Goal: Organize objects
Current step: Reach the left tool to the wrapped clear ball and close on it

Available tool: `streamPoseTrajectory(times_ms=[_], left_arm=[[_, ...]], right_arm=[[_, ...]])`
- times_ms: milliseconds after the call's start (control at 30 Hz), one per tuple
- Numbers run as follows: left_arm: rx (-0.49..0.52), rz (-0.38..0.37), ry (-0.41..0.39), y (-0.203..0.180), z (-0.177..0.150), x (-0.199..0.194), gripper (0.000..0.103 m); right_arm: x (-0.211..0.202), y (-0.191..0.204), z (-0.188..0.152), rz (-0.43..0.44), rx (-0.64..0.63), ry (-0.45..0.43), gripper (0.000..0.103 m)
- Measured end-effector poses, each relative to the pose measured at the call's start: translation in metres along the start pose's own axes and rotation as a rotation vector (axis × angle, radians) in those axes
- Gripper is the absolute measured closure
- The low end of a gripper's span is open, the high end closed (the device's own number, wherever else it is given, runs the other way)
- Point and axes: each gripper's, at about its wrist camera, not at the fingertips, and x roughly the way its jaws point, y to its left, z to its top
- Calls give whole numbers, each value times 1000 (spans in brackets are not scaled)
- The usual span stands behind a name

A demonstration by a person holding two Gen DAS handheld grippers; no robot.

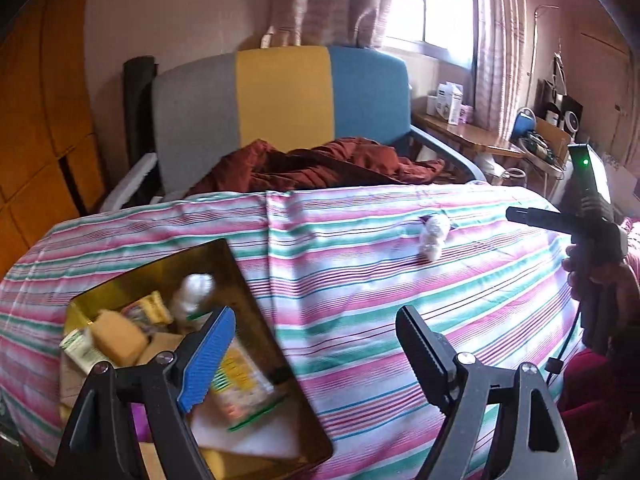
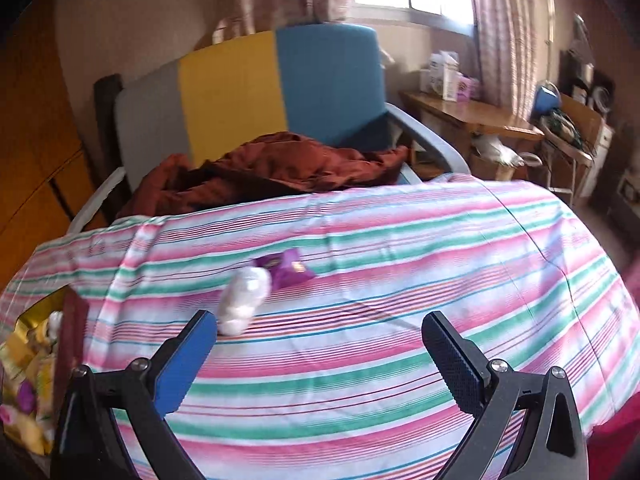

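A gold tin box [image 1: 224, 264] sits on the striped cloth [image 1: 360, 280] at the left, holding several snack packets and a yellow sponge-like block [image 1: 118, 338]. My left gripper [image 1: 316, 322] is open and empty, its blue finger over the box. A white wrapped packet [image 1: 434, 236] lies on the cloth further back; in the right wrist view it [image 2: 242, 300] lies beside a purple packet [image 2: 290, 268]. My right gripper [image 2: 320, 328] is open and empty, just short of the white packet. The right gripper also shows in the left wrist view [image 1: 516, 214] at the right edge. The box edge [image 2: 74, 320] shows at the left.
A grey, yellow and blue chair [image 1: 280, 96] stands behind the table with a rust-red cloth [image 1: 320, 164] heaped on its seat. A wooden desk [image 1: 464, 132] with boxes stands under the window at the right. Wooden cabinets [image 1: 36, 120] line the left wall.
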Motion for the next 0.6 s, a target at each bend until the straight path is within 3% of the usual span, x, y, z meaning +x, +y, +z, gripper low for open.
streamPoseTrajectory(times_ms=[200,600], left_arm=[[29,-71,45,-31,14,32,19],[76,-183,148,-93,48,119,19]], right_arm=[[19,-29,-6,7,116,63,0],[22,-56,-8,5,236,86,0]])
